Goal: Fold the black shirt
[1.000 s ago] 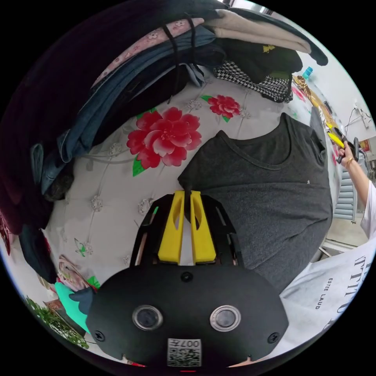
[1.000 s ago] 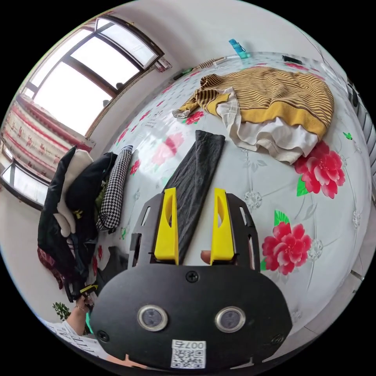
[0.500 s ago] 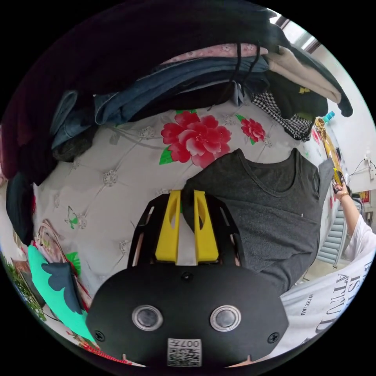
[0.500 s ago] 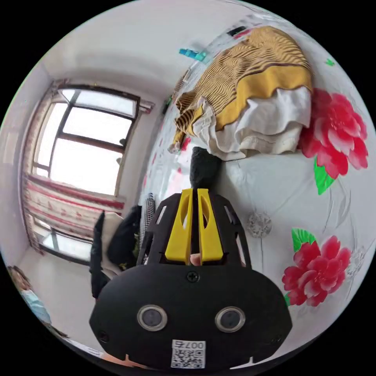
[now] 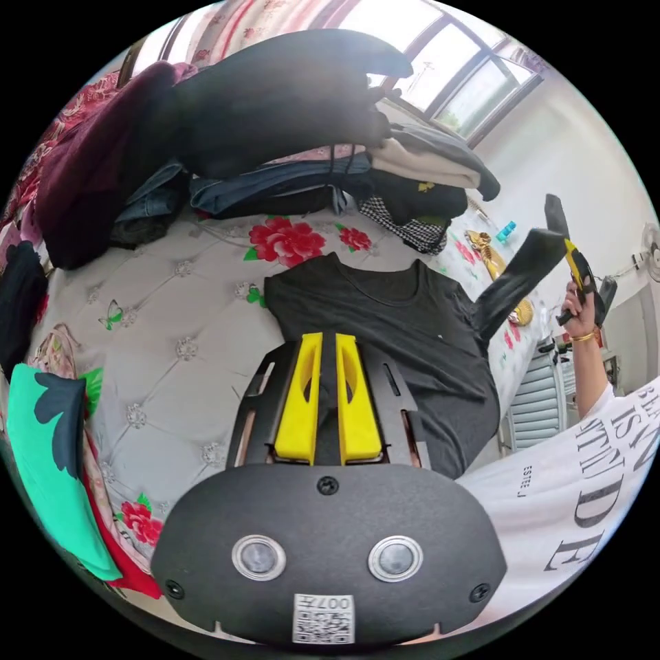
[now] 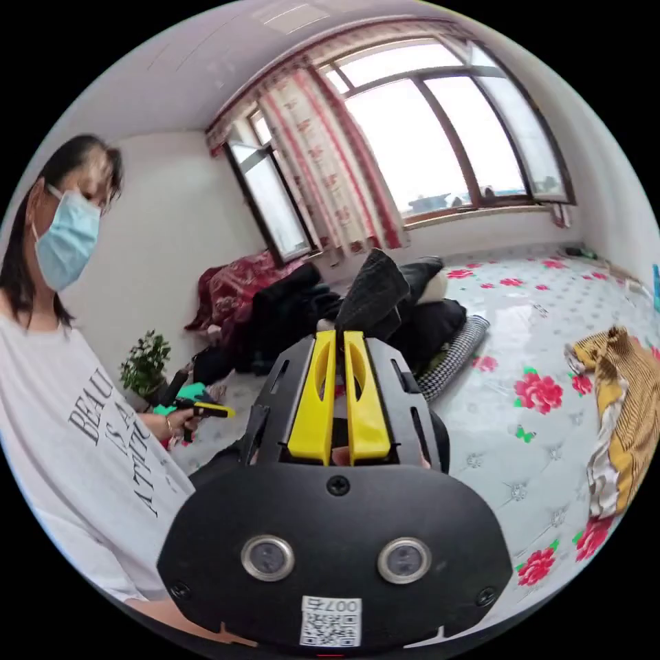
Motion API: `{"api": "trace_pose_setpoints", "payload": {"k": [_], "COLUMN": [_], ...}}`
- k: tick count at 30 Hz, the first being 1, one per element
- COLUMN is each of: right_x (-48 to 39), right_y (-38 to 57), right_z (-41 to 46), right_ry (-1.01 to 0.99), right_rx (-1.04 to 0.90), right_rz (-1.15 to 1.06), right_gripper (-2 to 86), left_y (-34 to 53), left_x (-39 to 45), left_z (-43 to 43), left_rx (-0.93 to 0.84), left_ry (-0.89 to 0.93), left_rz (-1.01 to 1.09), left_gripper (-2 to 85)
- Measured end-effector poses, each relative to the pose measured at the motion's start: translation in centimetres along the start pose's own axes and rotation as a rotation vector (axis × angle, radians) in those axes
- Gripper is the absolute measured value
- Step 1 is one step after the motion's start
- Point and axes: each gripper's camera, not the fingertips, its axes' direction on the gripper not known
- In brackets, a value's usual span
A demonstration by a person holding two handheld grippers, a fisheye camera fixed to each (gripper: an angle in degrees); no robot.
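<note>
The black shirt lies flat on the flowered bed cover, its neck towards the heap of clothes. My left gripper is shut on dark fabric at the shirt's near left side. A hand holds my right gripper high at the right, where it pulls the shirt's right sleeve up off the bed. In the right gripper view that gripper is shut on the sleeve's end, which sticks up beyond the jaws. My left gripper shows there too, low at the left in a hand.
A heap of dark clothes crowds the bed's far side under the window. A yellow striped top lies at the right, and a green garment at the left edge. The person in a white T-shirt stands by the bed.
The right gripper went from open over the flat sleeve to shut on it and has lifted it off the bed. The left gripper stays shut and has drawn back over the shirt.
</note>
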Motion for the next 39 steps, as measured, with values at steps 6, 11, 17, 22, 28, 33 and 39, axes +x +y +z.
{"api": "trace_pose_setpoints", "payload": {"k": [6, 11, 17, 22, 28, 33, 39], "right_x": [-17.4, -21.1, -22.0, -22.1, -21.1, -20.2, -18.3], "right_y": [8.2, 21.7, 19.8, 19.0, 17.8, 14.9, 14.2], "right_z": [12.2, 24.8, 24.0, 23.6, 23.3, 21.9, 24.6], "right_ry": [-0.167, -0.172, -0.188, -0.175, -0.350, -0.224, -0.215], "right_rx": [-0.380, -0.885, -0.866, -0.879, -0.961, -0.834, -0.827], "right_rz": [-0.249, -0.187, -0.214, -0.252, -0.212, -0.224, -0.147], "right_gripper": [0.1, 0.5, 1.2, 0.6, 0.0, 1.0, 3.0], "left_y": [5.6, 10.7, 12.2, 11.5, 11.8, 13.4, 15.4], "left_x": [1.1, -0.8, -1.1, 0.6, 5.4, 7.2, 7.8], "left_z": [-1.5, -0.5, -0.2, 2.7, 6.6, 3.8, 0.4], "left_rx": [-0.018, -0.122, -0.144, -0.213, -0.298, -0.176, -0.072], "left_ry": [0.077, 0.097, 0.138, 0.205, 0.102, -0.105, -0.102], "left_rz": [0.134, 0.119, 0.196, 0.291, 0.452, 0.511, 0.566], "left_gripper": [6.0, 6.9, 9.6, 11.9, 9.2, 0.3, 4.1]}}
